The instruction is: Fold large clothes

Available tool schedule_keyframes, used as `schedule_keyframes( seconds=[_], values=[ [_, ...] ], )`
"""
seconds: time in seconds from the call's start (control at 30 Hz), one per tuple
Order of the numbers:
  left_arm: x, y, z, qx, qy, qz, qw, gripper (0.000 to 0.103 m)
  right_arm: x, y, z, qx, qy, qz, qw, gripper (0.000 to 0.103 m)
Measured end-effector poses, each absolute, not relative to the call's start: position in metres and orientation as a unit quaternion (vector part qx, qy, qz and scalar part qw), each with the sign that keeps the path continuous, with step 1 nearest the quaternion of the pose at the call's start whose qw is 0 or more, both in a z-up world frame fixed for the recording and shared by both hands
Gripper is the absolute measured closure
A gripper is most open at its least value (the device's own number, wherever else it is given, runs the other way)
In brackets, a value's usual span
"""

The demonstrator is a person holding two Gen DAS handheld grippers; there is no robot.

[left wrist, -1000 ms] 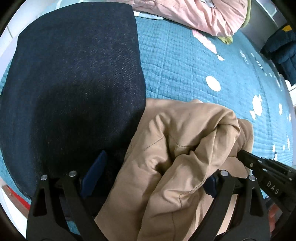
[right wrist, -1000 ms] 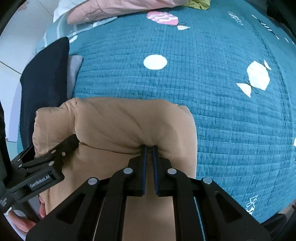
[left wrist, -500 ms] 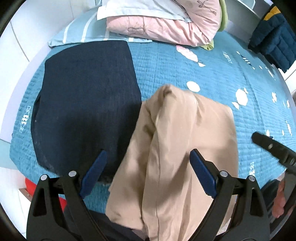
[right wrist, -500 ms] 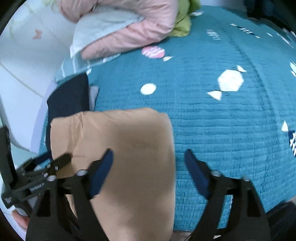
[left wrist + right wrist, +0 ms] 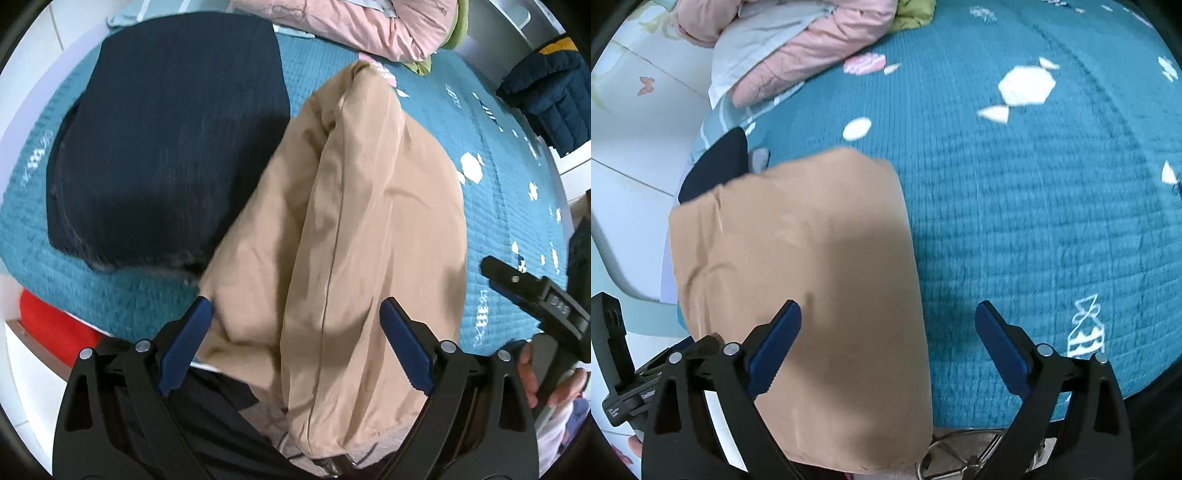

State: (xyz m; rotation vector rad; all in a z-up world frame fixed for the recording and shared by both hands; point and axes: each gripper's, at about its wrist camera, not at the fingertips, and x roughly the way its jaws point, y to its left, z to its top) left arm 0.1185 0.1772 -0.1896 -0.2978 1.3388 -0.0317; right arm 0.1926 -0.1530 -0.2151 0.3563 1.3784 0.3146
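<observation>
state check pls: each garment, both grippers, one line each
tan garment: folded over, lying on the bed, near end hanging past the edge, not gripped
dark denim garment: folded flat, beside the tan one on the teal quilt
pink jacket: heaped, unfolded, far end of the bed
left gripper: open, empty
right gripper: open, jaws have just been opening, nothing between the pads
</observation>
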Motion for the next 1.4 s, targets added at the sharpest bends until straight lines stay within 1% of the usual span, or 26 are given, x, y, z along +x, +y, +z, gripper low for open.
schedule_keyframes(
  seconds=[0.23, 0.33, 0.37, 0.4, 0.6, 0.77, 0.97, 1.1, 1.17, 1.2, 1.23, 1.27, 1.3, 1.33, 1.4],
  values=[
    [0.106, 0.199, -0.221, -0.234, 0.642, -0.055, 0.728, 0.009, 0.188, -0.139, -0.230, 0.154, 0.646, 0.166, 0.729, 0.009],
    [0.109, 0.210, -0.233, -0.271, 0.638, -0.061, 0.718, 0.009, 0.187, -0.134, -0.236, 0.157, 0.648, 0.174, 0.725, 0.008],
    [0.111, 0.212, -0.237, -0.278, 0.639, -0.064, 0.714, 0.009, 0.188, -0.133, -0.239, 0.159, 0.649, 0.176, 0.723, 0.008],
    [0.113, 0.214, -0.240, -0.282, 0.640, -0.069, 0.711, 0.005, 0.188, -0.133, -0.243, 0.166, 0.650, 0.181, 0.719, 0.008],
    [0.124, 0.209, -0.265, -0.299, 0.647, -0.086, 0.696, 0.005, 0.193, -0.135, -0.272, 0.247, 0.660, 0.206, 0.679, 0.008],
    [0.124, 0.222, -0.289, -0.374, 0.633, -0.107, 0.669, 0.005, 0.190, -0.144, -0.296, 0.332, 0.656, 0.216, 0.642, 0.006],
    [0.120, 0.223, -0.293, -0.397, 0.615, -0.122, 0.671, 0.005, 0.186, -0.134, -0.293, 0.349, 0.639, 0.236, 0.644, 0.006],
    [0.111, 0.219, -0.290, -0.431, 0.594, -0.151, 0.662, 0.005, 0.185, -0.117, -0.278, 0.308, 0.638, 0.294, 0.641, 0.006],
    [0.106, 0.214, -0.286, -0.440, 0.576, -0.166, 0.668, 0.005, 0.183, -0.117, -0.275, 0.307, 0.632, 0.288, 0.650, 0.007],
    [0.104, 0.212, -0.286, -0.440, 0.573, -0.162, 0.673, 0.006, 0.183, -0.117, -0.276, 0.305, 0.632, 0.271, 0.659, 0.011],
    [0.103, 0.210, -0.285, -0.434, 0.572, -0.154, 0.678, 0.007, 0.182, -0.119, -0.276, 0.303, 0.632, 0.257, 0.666, 0.022],
    [0.103, 0.206, -0.282, -0.420, 0.576, -0.140, 0.687, 0.011, 0.180, -0.120, -0.273, 0.302, 0.627, 0.249, 0.674, 0.028],
    [0.101, 0.205, -0.278, -0.408, 0.580, -0.132, 0.693, 0.016, 0.179, -0.121, -0.265, 0.298, 0.617, 0.253, 0.683, 0.043],
    [0.100, 0.202, -0.272, -0.397, 0.579, -0.132, 0.700, 0.019, 0.178, -0.121, -0.255, 0.290, 0.609, 0.261, 0.691, 0.052],
    [0.097, 0.201, -0.263, -0.393, 0.569, -0.142, 0.708, 0.023, 0.175, -0.121, -0.237, 0.279, 0.594, 0.278, 0.701, 0.057]
  ],
)
